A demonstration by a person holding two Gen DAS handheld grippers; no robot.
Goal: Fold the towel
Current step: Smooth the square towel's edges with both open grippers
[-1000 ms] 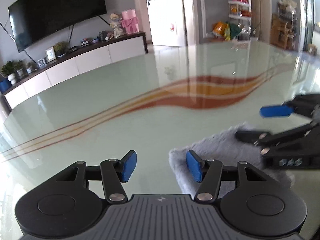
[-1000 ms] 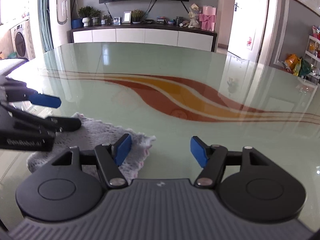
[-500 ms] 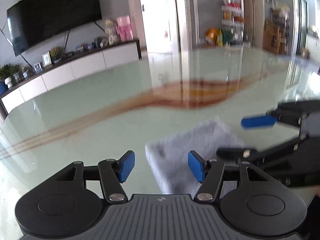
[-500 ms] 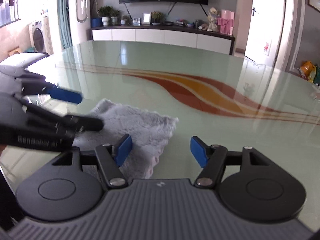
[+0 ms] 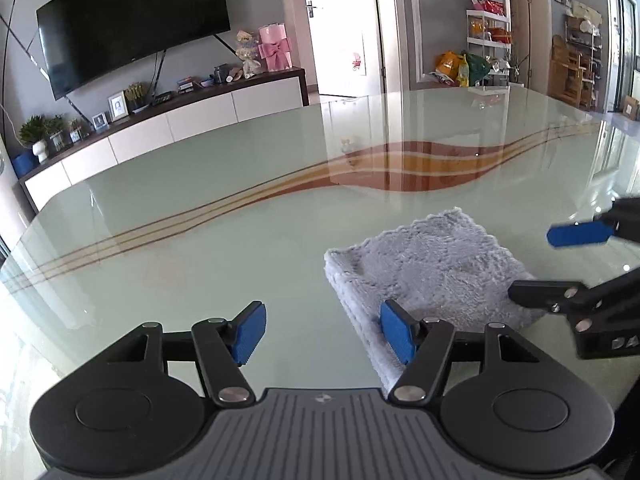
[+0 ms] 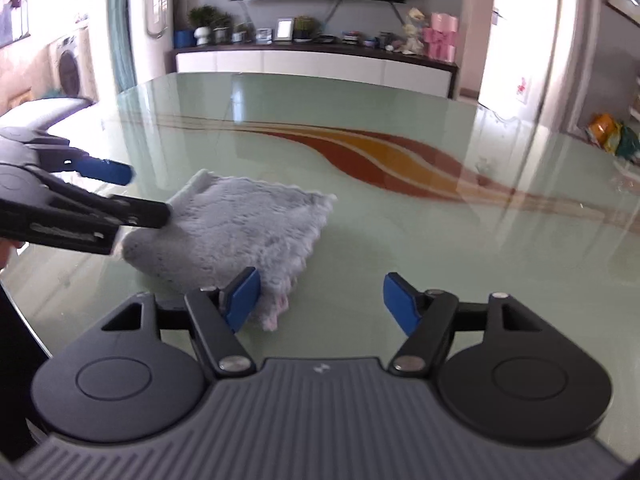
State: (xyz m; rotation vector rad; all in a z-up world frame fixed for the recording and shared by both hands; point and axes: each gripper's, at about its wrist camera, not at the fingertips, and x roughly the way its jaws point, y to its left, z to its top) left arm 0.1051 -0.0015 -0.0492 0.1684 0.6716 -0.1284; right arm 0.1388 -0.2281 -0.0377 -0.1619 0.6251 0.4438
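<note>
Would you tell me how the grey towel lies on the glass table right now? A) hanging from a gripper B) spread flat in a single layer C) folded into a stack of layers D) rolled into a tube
C: the towel shows stacked layers along its left edge, resting on the table, with both grippers open.

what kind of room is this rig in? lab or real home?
Most likely a real home, an open living and dining room. A wall-mounted TV hangs over a low white sideboard with framed photos and potted plants, a washing machine stands off to one side, and the grey towel lies on a glass dining table.
</note>
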